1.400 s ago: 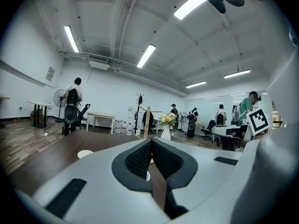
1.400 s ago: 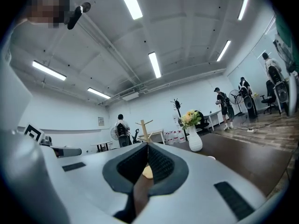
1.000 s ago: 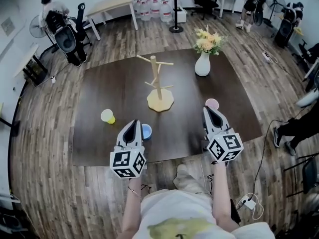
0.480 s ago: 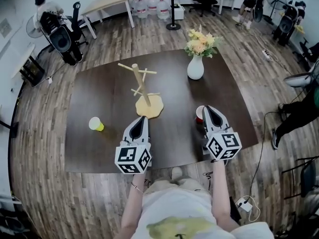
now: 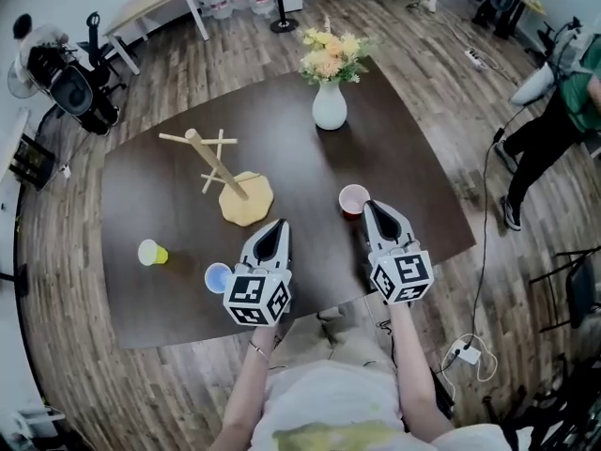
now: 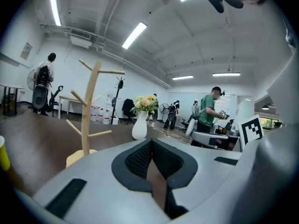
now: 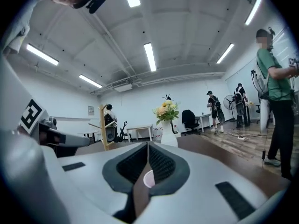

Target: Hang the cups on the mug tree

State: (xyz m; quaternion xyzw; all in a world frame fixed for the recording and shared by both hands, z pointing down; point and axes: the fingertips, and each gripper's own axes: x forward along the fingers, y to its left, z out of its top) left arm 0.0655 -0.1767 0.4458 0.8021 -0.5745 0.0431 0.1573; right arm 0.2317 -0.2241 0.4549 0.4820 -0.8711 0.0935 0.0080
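A wooden mug tree (image 5: 218, 165) stands bare on the dark table (image 5: 413, 181), left of centre; it also shows in the left gripper view (image 6: 90, 107) and the right gripper view (image 7: 103, 126). A pink cup (image 5: 353, 198) stands just beyond my right gripper (image 5: 370, 206), whose jaws are shut and empty; a sliver of the pink cup (image 7: 148, 179) shows between them. A blue cup (image 5: 218, 276) stands left of my left gripper (image 5: 278, 226), which is shut with nothing held. A yellow cup (image 5: 150, 252) stands further left. In the gripper views the left gripper (image 6: 150, 142) and right gripper (image 7: 148, 146) point level over the table.
A white vase of flowers (image 5: 330, 104) stands at the table's far side, beyond the pink cup. People, chairs, a fan and water bottles ring the room; one person (image 5: 554, 125) stands right of the table. A cable and power strip (image 5: 467, 355) lie on the floor.
Both grippers have moved forward and lower over the table's near edge. The blue cup, hidden behind the left gripper half a second ago, now shows at its left. Both jaws stay shut.
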